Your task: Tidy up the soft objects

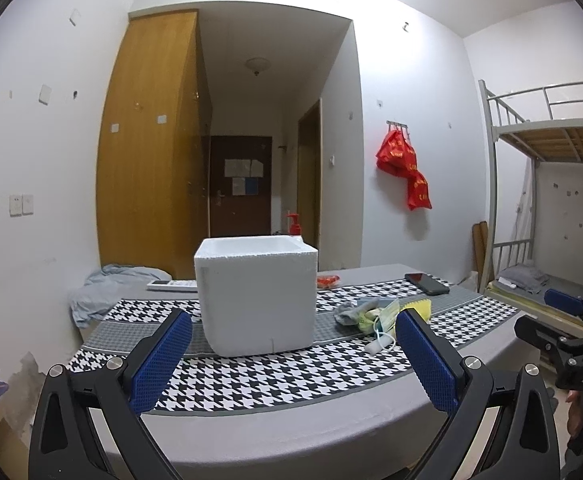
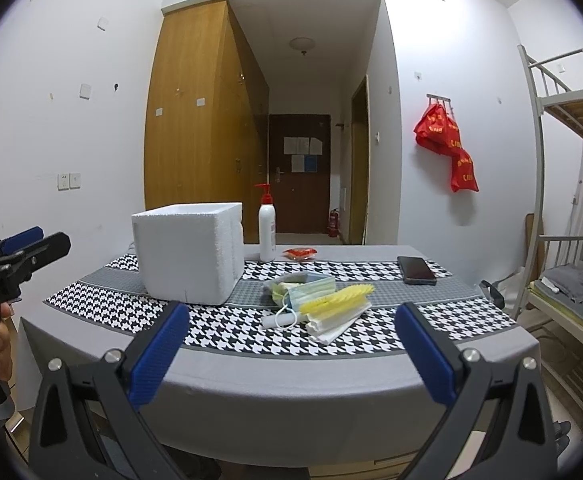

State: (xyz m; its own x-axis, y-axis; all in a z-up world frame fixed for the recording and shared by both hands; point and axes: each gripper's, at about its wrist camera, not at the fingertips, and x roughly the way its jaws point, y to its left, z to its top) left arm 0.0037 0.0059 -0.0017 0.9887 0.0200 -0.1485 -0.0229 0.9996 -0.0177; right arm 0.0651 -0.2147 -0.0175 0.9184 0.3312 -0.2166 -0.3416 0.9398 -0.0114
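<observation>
A white foam box [image 1: 256, 294] [image 2: 189, 253] stands open-topped on the table's houndstooth runner. Right of it lies a small pile of soft things [image 2: 317, 304] [image 1: 371, 314]: a blue face mask [image 2: 314, 291], a yellow sponge-like piece [image 2: 341, 298], a grey cloth [image 1: 346, 311] and white pieces. My left gripper [image 1: 293, 360] is open and empty, in front of the box near the table's front edge. My right gripper [image 2: 291, 356] is open and empty, in front of the pile. Each gripper shows at the side of the other's view.
A white pump bottle with a red top [image 2: 266, 229] stands behind the box. A black phone [image 2: 416, 270] and a red packet [image 2: 300, 253] lie on the table [image 2: 291, 384]. A remote [image 1: 171, 285] and crumpled cloth [image 1: 103, 292] lie far left. A bunk bed [image 2: 571, 200] stands right.
</observation>
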